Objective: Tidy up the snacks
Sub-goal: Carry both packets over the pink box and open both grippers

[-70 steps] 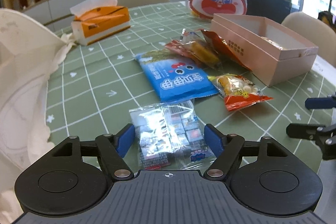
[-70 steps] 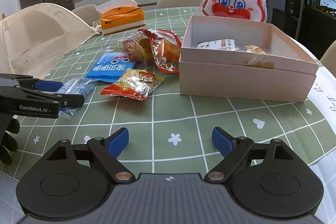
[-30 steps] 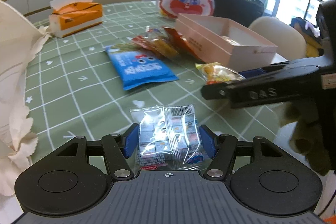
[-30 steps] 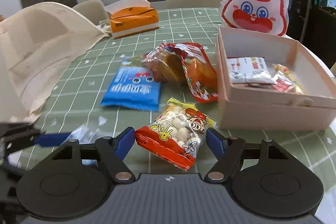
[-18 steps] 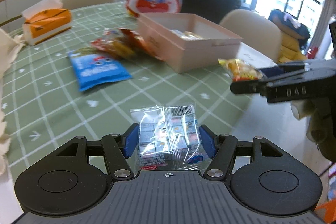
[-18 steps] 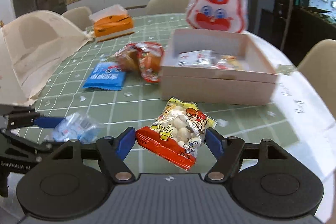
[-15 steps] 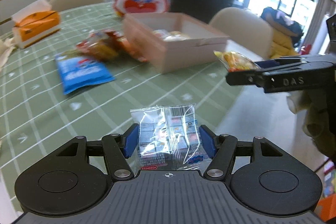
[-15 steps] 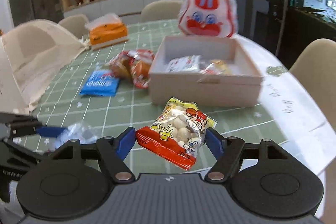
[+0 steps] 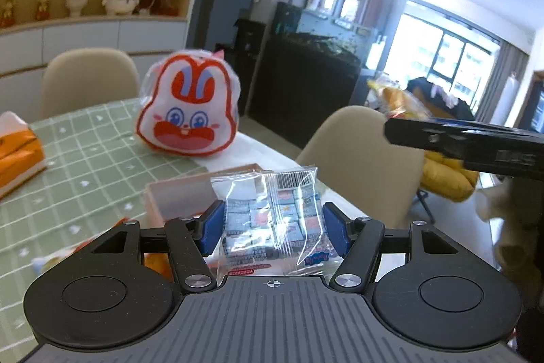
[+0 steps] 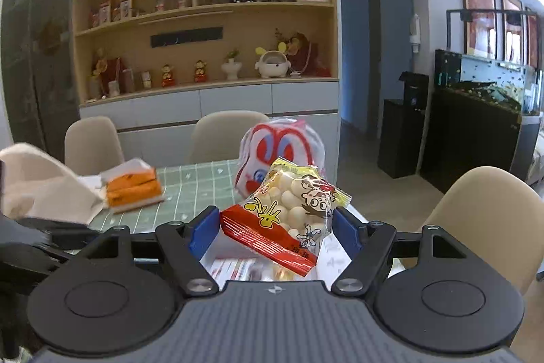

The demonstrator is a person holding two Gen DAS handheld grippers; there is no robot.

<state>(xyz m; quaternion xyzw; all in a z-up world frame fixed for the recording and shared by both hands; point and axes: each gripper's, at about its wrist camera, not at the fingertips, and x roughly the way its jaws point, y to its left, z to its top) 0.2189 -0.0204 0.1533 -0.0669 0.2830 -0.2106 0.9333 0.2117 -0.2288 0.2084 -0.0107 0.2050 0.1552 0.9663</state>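
Both wrist cameras look forward over the table (image 9: pixel 85 155), sharing the rabbit bag (image 9: pixel 188 111).

Directly ahead of and below the left gripper (image 9: pixel 273 228), the pink box (image 9: pixel 176 196), near wall facing, interior mostly hidden behind the held clear candy packet (image 9: pixel 272 216). Beyond the box, the rabbit-face bag (image 9: pixel 187 111), upright, blocking the far side. Off to its left, open green tablecloth (image 9: pixel 78 155), then the orange tissue box (image 9: pixel 17 152) at the edge. To its right, the right gripper (image 9: pixel 465 142) crossing at upper level, a beige chair back (image 9: pixel 360 159) under it.

Under the right gripper (image 10: pixel 272 228), box contents just visible below the held red-and-yellow snack packet (image 10: pixel 289 213). Ahead, the same rabbit-face bag (image 10: pixel 282 148). To its left, clear cloth, a white cloth bag (image 10: pixel 40 186) further out.
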